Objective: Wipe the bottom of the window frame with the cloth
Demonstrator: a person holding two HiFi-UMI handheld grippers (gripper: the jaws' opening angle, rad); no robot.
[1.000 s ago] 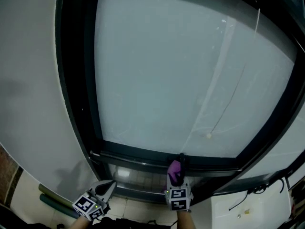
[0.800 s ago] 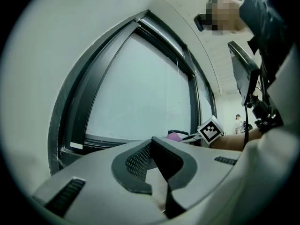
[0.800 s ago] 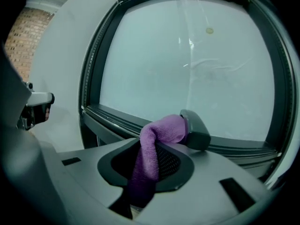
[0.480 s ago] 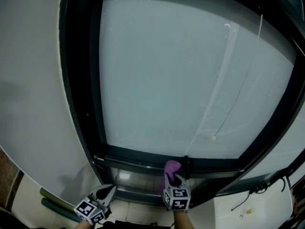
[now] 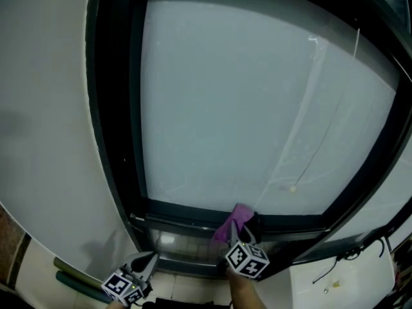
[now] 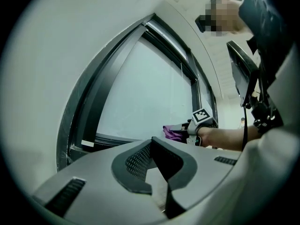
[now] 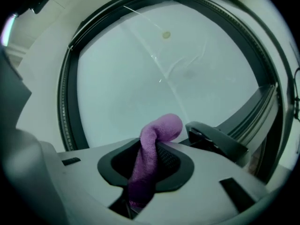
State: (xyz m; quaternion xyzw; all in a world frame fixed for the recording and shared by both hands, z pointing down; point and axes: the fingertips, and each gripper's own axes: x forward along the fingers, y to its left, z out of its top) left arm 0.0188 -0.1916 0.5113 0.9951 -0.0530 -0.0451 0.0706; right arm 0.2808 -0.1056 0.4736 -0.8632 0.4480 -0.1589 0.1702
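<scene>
Dim, cool cast. Main light is diffuse glow through window pane (image 5: 244, 108); no hard glare or shadows. Window frame (image 5: 116, 108) near black, detail lost. Heavy fisheye bending, dark vignette in gripper views. Close foreground soft.

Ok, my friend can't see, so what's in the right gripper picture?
The right gripper pinches a purple cloth that curls up before a big pale window pane. A dark window frame curves around it.
</scene>
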